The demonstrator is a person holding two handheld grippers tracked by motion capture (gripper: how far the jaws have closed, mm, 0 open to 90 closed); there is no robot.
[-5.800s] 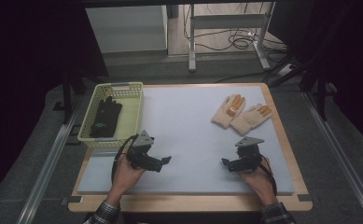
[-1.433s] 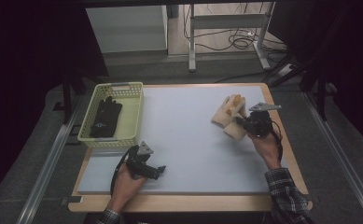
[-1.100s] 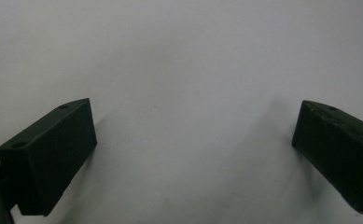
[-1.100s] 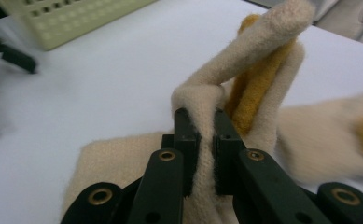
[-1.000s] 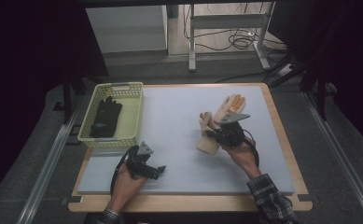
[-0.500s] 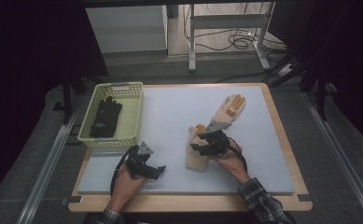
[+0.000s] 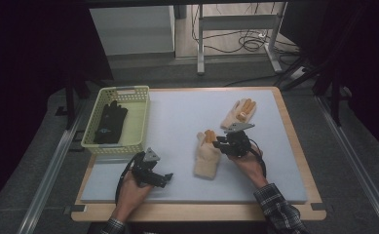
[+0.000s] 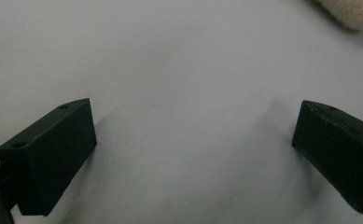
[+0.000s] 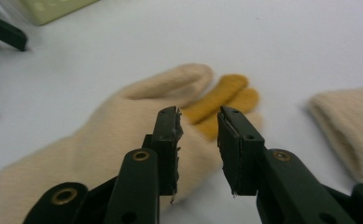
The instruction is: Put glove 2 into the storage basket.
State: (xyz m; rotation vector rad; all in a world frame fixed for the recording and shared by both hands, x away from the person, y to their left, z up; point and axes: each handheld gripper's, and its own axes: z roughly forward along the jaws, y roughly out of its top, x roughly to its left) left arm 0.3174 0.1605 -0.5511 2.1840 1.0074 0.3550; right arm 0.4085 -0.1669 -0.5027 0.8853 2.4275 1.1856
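My right hand-held gripper (image 7: 218,142) sits over the cream glove (image 7: 207,156), jaws just closing, narrow gap, gripping nothing. Glove lies flat mid-counter (image 7: 177,117), lengthwise, orange fingertips pointing away from me.

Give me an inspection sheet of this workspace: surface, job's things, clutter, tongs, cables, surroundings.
Surface: pale grey mat on a wood-edged table.
Job's things: near beige glove flat mid-mat, orange fingertips away from the person; far beige glove beyond it; black glove in the yellow basket at the mat's left edge.
Clutter: nothing seen.
Tongs: right tongs over the near glove's fingers, jaws just closing, a narrow gap, nothing gripped; left tongs wide open, low over bare mat.
Cables: black cable looping from left tongs; floor cables behind.
Surroundings: dark curtains, metal stand legs, grey floor.
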